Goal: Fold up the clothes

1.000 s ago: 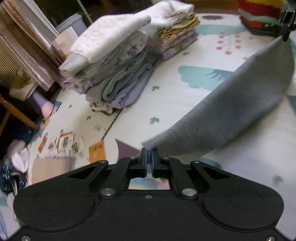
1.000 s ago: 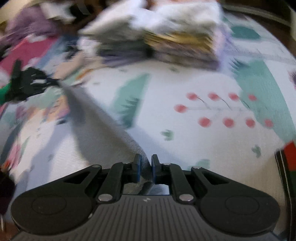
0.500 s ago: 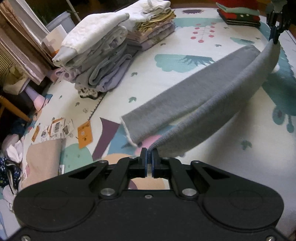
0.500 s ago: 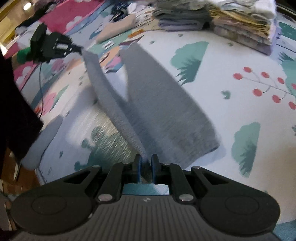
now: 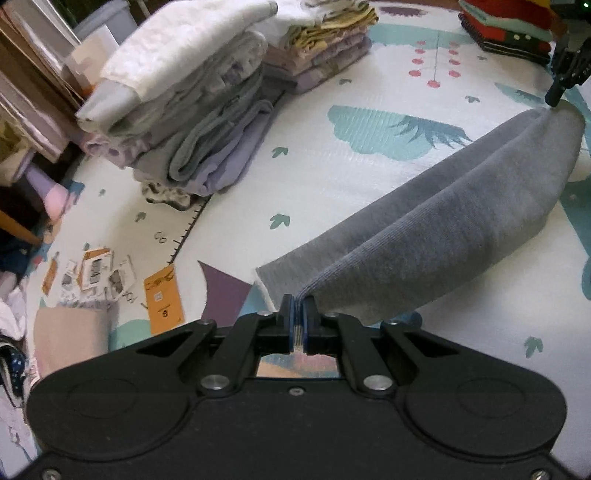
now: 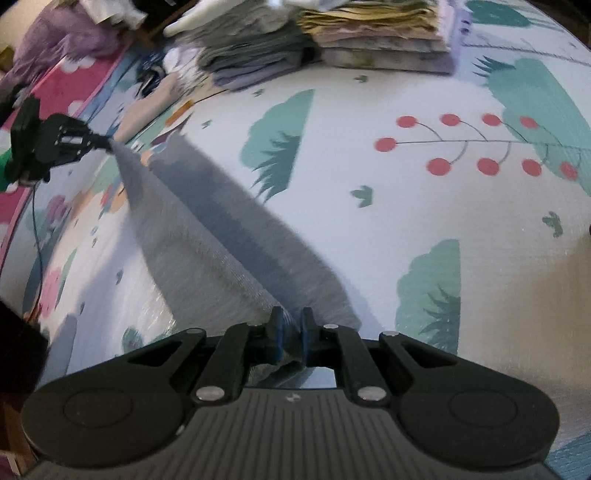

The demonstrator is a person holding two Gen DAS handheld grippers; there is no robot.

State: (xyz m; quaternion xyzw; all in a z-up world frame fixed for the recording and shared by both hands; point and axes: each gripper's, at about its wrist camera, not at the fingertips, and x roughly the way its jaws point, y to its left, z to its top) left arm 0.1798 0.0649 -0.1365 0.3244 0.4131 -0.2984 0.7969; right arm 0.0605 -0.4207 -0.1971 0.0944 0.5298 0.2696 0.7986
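A long grey knit garment (image 5: pixel 443 229) lies folded lengthwise on the patterned play mat (image 5: pixel 332 155). My left gripper (image 5: pixel 299 314) is shut on its near edge and holds the upper layer arched over the lower one. My right gripper (image 6: pixel 291 325) is shut on the other end of the grey garment (image 6: pixel 221 236). The right gripper shows at the far right in the left wrist view (image 5: pixel 565 74). The left gripper shows at the far left in the right wrist view (image 6: pixel 55 140). The cloth stretches between the two.
Two stacks of folded clothes (image 5: pixel 192 122) stand at the mat's far side, also in the right wrist view (image 6: pixel 332 37). A red and green folded pile (image 5: pixel 506 26) sits far right. Paper cards (image 5: pixel 162 299) and a beige cloth (image 5: pixel 70 339) lie at the left.
Both grippers brought the held edge of the grey garment forward over its lower layer, so the fold has closed and the cloth sits lower on the mat.
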